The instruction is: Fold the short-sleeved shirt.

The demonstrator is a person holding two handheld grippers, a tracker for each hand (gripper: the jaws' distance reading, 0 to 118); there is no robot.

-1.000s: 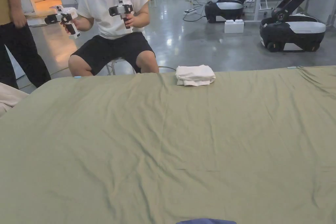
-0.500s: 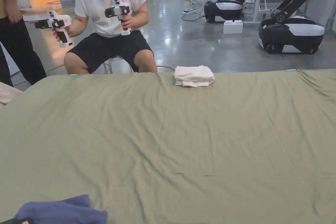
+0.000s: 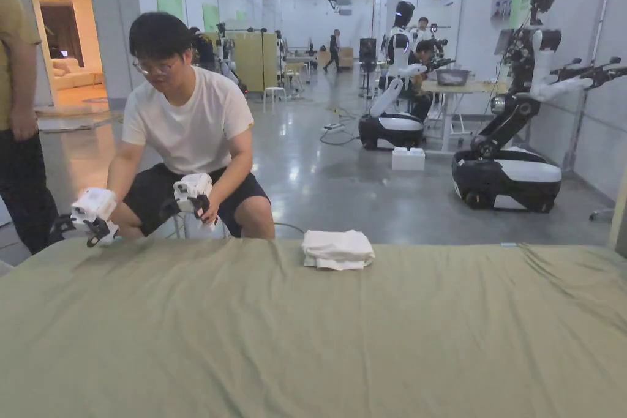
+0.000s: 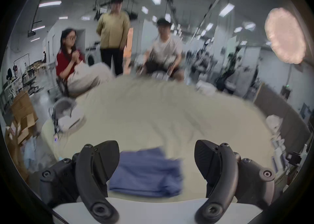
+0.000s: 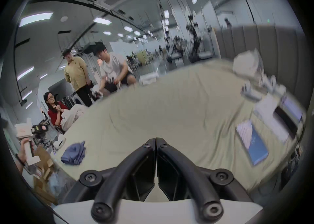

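A crumpled blue short-sleeved shirt (image 4: 146, 175) lies on the green-sheeted table (image 3: 367, 339), near its front left corner. In the left gripper view my left gripper (image 4: 156, 148) hovers just short of the shirt, jaws wide open, touching nothing. The right gripper view has the shirt (image 5: 73, 153) far off to the left. My right gripper (image 5: 155, 140) hangs over bare sheet with its jaws shut on nothing. Both gripper views are blurred.
A folded white cloth (image 3: 337, 249) sits at the table's far edge. A seated person (image 3: 183, 125) across the table holds two other grippers (image 3: 92, 220) down at that edge. Wheeled robots (image 3: 508, 174) stand behind. A tablet (image 5: 253, 144) and clutter lie on the table's right side.
The head camera has tilted up, so the blue shirt has left the bottom of the picture. The person across the table has lowered both grippers from chest height to the table's far edge.
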